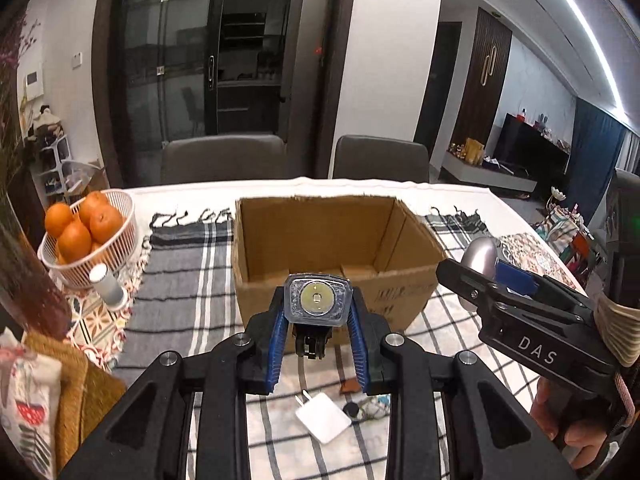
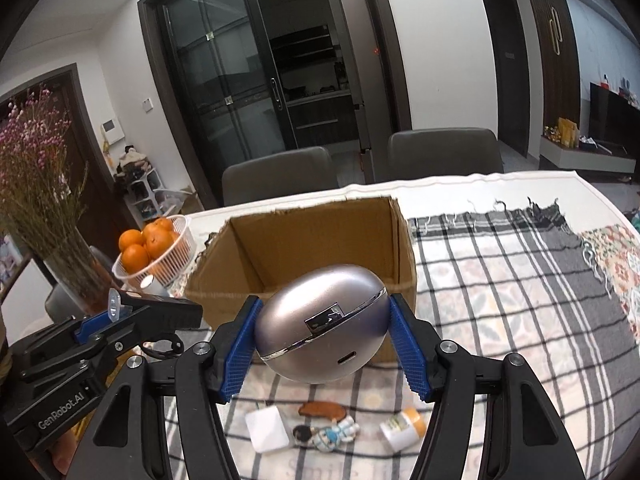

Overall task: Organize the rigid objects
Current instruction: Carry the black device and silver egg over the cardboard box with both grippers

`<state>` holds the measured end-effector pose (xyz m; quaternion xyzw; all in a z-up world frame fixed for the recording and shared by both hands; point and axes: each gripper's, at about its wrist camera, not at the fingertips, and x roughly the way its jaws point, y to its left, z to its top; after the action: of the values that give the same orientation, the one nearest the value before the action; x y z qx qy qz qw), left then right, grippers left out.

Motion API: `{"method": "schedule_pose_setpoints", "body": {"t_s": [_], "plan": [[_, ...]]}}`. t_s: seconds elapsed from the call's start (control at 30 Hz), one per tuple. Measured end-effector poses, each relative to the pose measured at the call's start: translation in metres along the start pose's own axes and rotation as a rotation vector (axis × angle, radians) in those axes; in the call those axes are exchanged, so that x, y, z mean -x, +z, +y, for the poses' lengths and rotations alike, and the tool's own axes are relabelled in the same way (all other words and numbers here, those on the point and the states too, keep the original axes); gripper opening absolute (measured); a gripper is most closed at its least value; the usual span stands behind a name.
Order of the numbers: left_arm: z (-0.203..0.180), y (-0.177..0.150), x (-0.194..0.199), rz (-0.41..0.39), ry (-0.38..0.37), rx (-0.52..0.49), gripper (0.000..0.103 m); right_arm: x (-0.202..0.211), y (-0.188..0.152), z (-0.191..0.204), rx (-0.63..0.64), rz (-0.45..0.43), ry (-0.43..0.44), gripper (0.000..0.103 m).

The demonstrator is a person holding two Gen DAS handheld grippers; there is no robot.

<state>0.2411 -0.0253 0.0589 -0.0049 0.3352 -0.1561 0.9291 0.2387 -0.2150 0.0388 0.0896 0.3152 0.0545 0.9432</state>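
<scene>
My left gripper point(image 1: 318, 308) is shut on a small clear-cased flashlight point(image 1: 318, 300), held above the table just in front of the open cardboard box point(image 1: 336, 236). My right gripper point(image 2: 322, 330) is shut on a silver egg-shaped case point(image 2: 320, 326), also held in front of the box point(image 2: 320, 244). The right gripper shows in the left wrist view point(image 1: 492, 280) at the right, with the case point(image 1: 480, 256) in it. On the plaid cloth below lie a white charger point(image 2: 267, 431), a small figurine point(image 2: 326, 434), a brown piece point(image 2: 322, 410) and a small bottle point(image 2: 402, 428).
A white basket of oranges point(image 1: 86, 232) stands left of the box, with a small white cylinder point(image 1: 106, 284) beside it. A vase of dried flowers point(image 2: 44, 200) stands at the far left. Two grey chairs point(image 1: 224, 158) stand behind the table.
</scene>
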Motion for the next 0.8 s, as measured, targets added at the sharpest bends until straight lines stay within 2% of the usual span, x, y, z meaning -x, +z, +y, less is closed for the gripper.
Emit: {"method": "schedule_pose_setpoints", "body": {"t_s": [0.37, 0.8], "plan": [[0.004, 0.03, -0.015, -0.012, 0.016, -0.015, 0.029, -0.021, 0.029, -0.001, 0.017, 0.015, 0.011, 0.064], [0.01, 0.06, -0.051, 0.051, 0.003, -0.023, 0.029, -0.049, 0.061, -0.001, 0.073, 0.059, -0.014, 0.064]]}}
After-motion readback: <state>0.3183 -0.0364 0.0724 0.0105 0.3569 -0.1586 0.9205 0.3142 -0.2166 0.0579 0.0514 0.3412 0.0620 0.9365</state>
